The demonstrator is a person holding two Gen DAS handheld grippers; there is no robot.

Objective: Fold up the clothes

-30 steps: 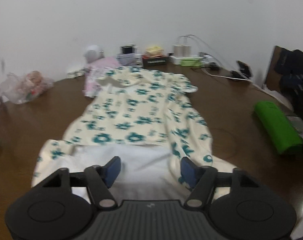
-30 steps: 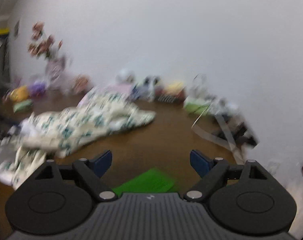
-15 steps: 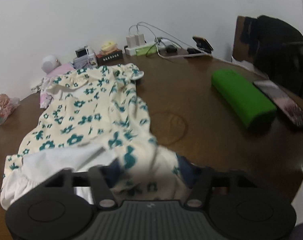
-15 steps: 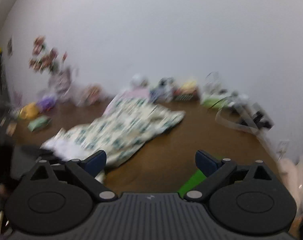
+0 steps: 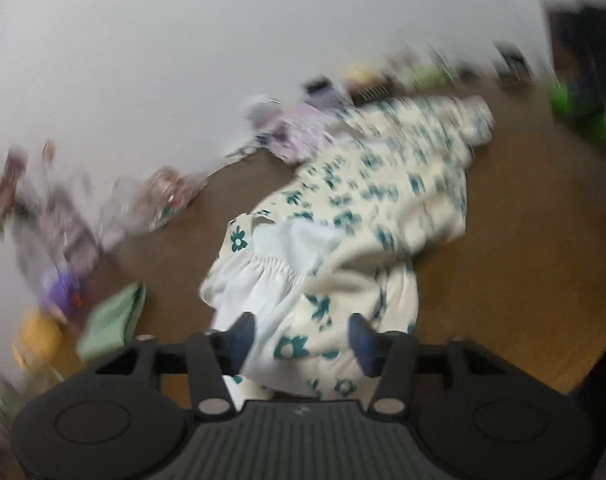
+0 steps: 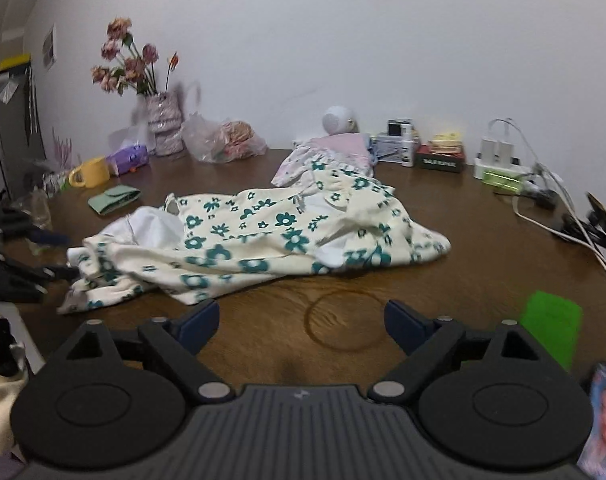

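Brown bench [image 6: 483, 240] carries the floral dress [image 6: 263, 240], long axis running from the pink garment [image 6: 335, 148] toward the left gripper [image 5: 301, 334], whose parted fingers straddle its hem. Right gripper [image 6: 301, 322] hangs wide apart, empty.

A lived-in home: a brown wooden table [image 6: 263, 332] against a white wall [image 6: 343, 40], holding dried flowers [image 6: 127, 60], a yellow mug [image 6: 93, 172], chargers [image 6: 499, 152] and clothes [image 6: 263, 236].

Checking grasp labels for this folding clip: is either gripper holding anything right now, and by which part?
The right gripper is open over bare table, holding nothing. The floral garment lies bunched between the left gripper fingers at its near edge; a real hold cannot be told.
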